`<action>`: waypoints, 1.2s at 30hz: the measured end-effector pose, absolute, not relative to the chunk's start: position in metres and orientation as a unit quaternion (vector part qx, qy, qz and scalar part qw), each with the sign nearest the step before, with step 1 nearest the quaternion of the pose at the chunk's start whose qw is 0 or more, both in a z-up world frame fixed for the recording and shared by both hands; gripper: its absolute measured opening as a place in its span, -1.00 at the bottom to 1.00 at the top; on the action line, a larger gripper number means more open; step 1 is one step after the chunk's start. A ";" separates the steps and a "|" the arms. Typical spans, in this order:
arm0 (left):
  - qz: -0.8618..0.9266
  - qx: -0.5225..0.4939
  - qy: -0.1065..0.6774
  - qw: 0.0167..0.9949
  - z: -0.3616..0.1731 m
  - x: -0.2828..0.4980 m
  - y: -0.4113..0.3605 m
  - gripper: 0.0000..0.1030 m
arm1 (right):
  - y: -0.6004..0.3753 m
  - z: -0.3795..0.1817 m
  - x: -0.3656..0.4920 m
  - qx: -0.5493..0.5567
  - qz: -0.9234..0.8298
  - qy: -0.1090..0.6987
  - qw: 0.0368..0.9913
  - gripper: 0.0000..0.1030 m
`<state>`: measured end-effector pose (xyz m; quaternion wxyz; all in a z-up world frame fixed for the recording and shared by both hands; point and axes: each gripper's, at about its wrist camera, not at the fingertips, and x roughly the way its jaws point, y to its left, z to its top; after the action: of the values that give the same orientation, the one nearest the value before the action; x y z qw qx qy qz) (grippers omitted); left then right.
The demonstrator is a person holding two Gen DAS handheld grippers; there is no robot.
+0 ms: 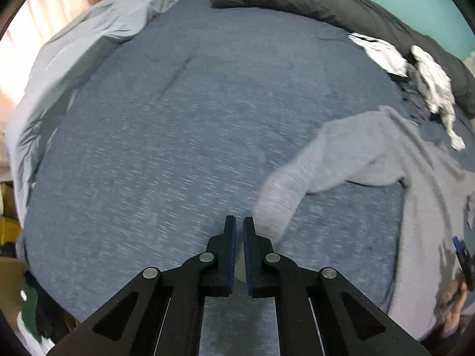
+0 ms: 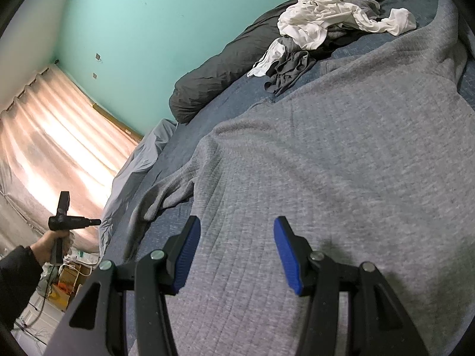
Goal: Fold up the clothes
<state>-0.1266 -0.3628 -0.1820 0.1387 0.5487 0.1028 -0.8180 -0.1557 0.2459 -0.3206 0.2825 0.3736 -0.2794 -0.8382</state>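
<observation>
Jaws of the left gripper (image 1: 240,222) brought nearly together, blue pads facing with only a thin slit between, nothing seen clamped in that slit. Hung above the blue bedsheet (image 1: 178,148), pointed steeply down at it. Just right of the fingertips, blurred, the cuff end of a grey sweater sleeve (image 1: 285,190), reaching back up and right into the body of the grey sweater (image 1: 421,207); hard to tell through the blur whether the cuff brushed the right finger. Right gripper (image 2: 236,228) held with jaws well apart, blue pads on either side of bare knit, gripping nothing, poised low over the sweater's broad body, which lay spread across the sheet. Sleeve seen from this side trailing left toward the bed edge. Beyond the sweater, a rumpled heap of white and dark grey clothes (image 2: 326,20) near the far side of the bed, against a long dark grey bolster (image 2: 213,74). Pale blue quilt (image 1: 68,68) bunched along the bed's other edge. Behind, a teal wall (image 2: 133,29) and a lit curtain (image 2: 50,136). At lower left of the right wrist view, a hand (image 2: 49,247) in a dark sleeve gripping the other tool's handle.
</observation>
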 end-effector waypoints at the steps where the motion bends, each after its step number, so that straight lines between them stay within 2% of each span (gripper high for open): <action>1: -0.820 0.544 0.112 0.136 -0.185 -0.124 -0.363 -0.90 | 0.246 -0.321 -0.156 0.374 -0.838 -0.279 0.283 0.01; 9: -0.814 0.559 0.107 0.118 -0.241 -0.116 -0.331 -0.89 | 0.244 -0.321 -0.156 0.375 -0.838 -0.275 0.284 0.02; 12: -0.810 0.567 0.099 0.115 -0.256 -0.116 -0.319 -0.50 | 0.243 -0.321 -0.155 0.376 -0.838 -0.274 0.284 0.01; 14: -0.807 0.571 0.091 0.119 -0.265 -0.114 -0.313 -0.02 | 0.243 -0.322 -0.155 0.377 -0.838 -0.274 0.284 0.01; 16: -0.804 0.575 0.077 0.128 -0.276 -0.113 -0.311 0.05 | 0.242 -0.322 -0.154 0.378 -0.838 -0.273 0.284 0.01; 22: -0.792 0.589 0.038 0.156 -0.305 -0.116 -0.311 0.05 | 0.241 -0.323 -0.153 0.380 -0.837 -0.272 0.285 0.01; 24: -0.792 0.589 0.020 0.160 -0.310 -0.119 -0.314 -0.01 | 0.241 -0.323 -0.153 0.381 -0.837 -0.271 0.285 0.02; 26: -0.791 0.589 0.015 0.166 -0.311 -0.122 -0.321 -0.70 | 0.239 -0.325 -0.153 0.383 -0.837 -0.269 0.284 0.02; 36: -0.805 0.549 0.098 0.201 -0.282 -0.143 -0.400 -0.79 | 0.230 -0.334 -0.153 0.398 -0.836 -0.252 0.282 0.02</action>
<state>-0.1427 -0.3996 -0.2817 0.2012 0.5494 0.0983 -0.8050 -0.1531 0.2299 -0.3343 0.2817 0.3985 -0.2516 -0.8358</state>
